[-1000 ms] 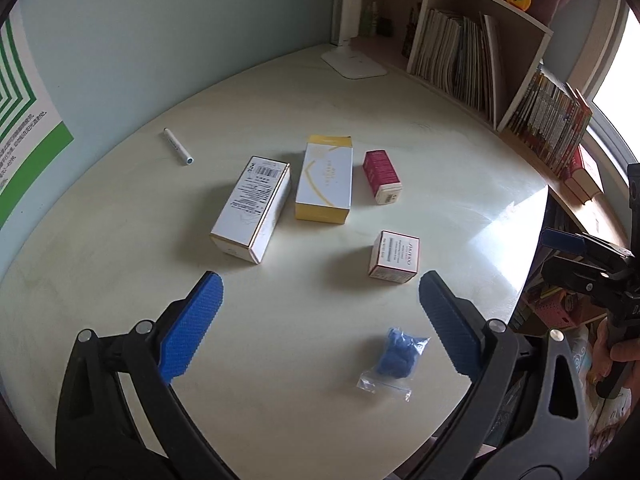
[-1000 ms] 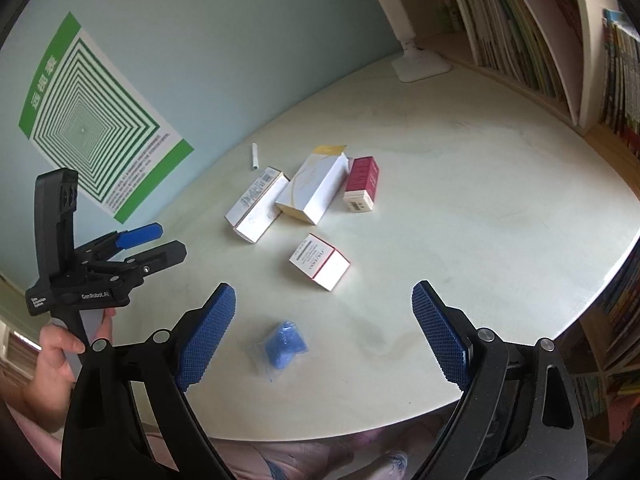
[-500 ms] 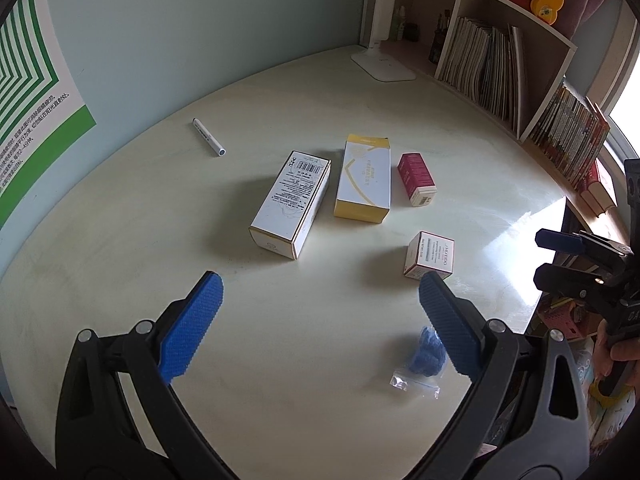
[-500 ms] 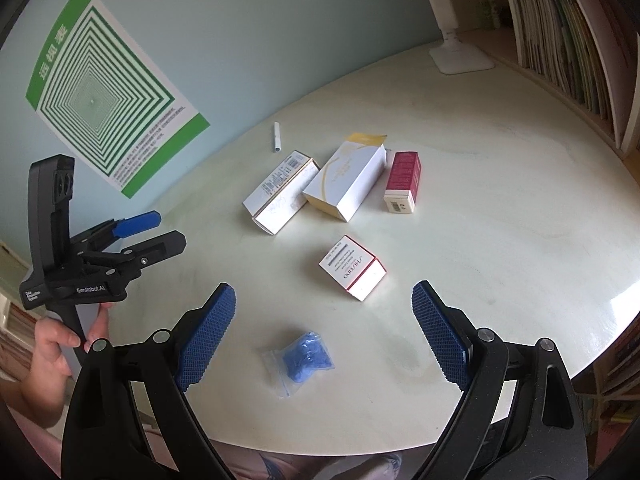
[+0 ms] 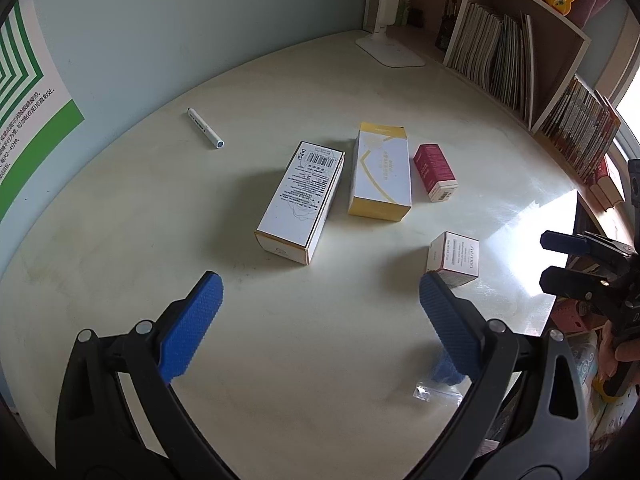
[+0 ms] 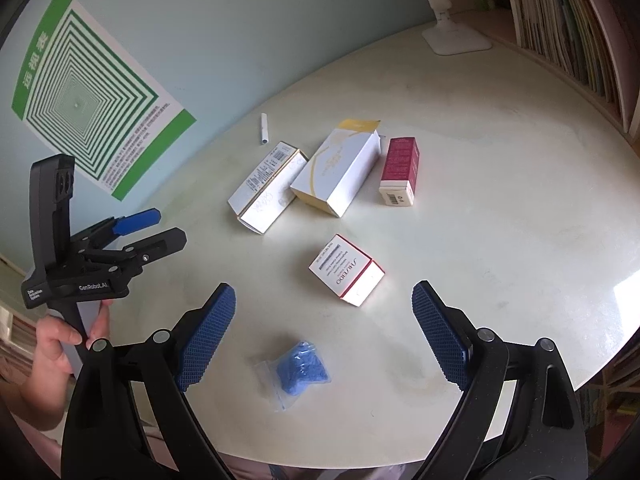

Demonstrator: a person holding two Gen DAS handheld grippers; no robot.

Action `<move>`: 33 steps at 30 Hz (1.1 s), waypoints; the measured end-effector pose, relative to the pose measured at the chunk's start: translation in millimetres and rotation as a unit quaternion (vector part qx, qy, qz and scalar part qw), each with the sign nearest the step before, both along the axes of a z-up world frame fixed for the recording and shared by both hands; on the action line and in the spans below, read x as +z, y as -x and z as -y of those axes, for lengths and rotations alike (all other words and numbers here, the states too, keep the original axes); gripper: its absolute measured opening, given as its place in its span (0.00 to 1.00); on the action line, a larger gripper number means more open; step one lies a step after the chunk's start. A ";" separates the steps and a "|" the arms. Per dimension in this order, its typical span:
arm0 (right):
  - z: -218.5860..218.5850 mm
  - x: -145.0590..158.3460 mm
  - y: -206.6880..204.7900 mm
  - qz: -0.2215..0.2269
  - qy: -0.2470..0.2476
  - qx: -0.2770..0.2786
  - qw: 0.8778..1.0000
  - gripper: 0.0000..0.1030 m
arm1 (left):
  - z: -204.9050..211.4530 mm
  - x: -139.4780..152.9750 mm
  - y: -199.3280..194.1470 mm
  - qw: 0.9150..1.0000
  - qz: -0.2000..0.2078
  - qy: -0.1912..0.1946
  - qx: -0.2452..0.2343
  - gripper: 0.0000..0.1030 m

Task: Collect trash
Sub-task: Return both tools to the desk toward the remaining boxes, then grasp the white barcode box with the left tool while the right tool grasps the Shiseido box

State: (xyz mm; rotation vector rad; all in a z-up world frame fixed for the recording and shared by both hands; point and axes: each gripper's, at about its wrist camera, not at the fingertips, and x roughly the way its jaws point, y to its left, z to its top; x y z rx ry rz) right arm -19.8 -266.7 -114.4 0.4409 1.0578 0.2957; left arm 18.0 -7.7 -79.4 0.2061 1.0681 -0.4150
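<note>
Both claws are hanging over the near edge of the pale desk [image 6: 500, 208], tilted down at it. The left claw [image 5: 318, 294] is gaping wide with nothing between its blue pads, and the right claw [image 6: 324, 306] is standing just as wide and empty.

Trash is lying scattered on the desk. A blue wad in a clear bag [image 6: 302, 368] is sitting nearest the edge, below the right claw's gap. Just beyond it is lying a small white and red box [image 6: 346, 270]. Farther back, three boxes are lying in a row: a long white box [image 5: 302, 200], a yellow-trimmed box [image 5: 380, 172] and a dark red box [image 5: 435, 171]. A white pen [image 5: 205, 128] is lying apart, near the wall.
</note>
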 end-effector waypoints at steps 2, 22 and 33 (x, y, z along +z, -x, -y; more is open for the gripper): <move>-2.9 -3.9 -2.7 -0.004 0.002 0.003 1.000 0.87 | -1.1 -4.8 -4.0 1.000 -0.004 -0.002 0.000 0.93; -26.0 -44.4 -39.8 -0.049 0.041 0.036 0.997 0.87 | 8.5 -57.6 -54.9 0.998 -0.038 -0.032 -0.028 0.93; -33.8 -66.4 -56.3 -0.076 0.070 0.053 0.993 0.87 | 24.2 -81.0 -78.3 0.997 -0.049 -0.044 -0.043 0.93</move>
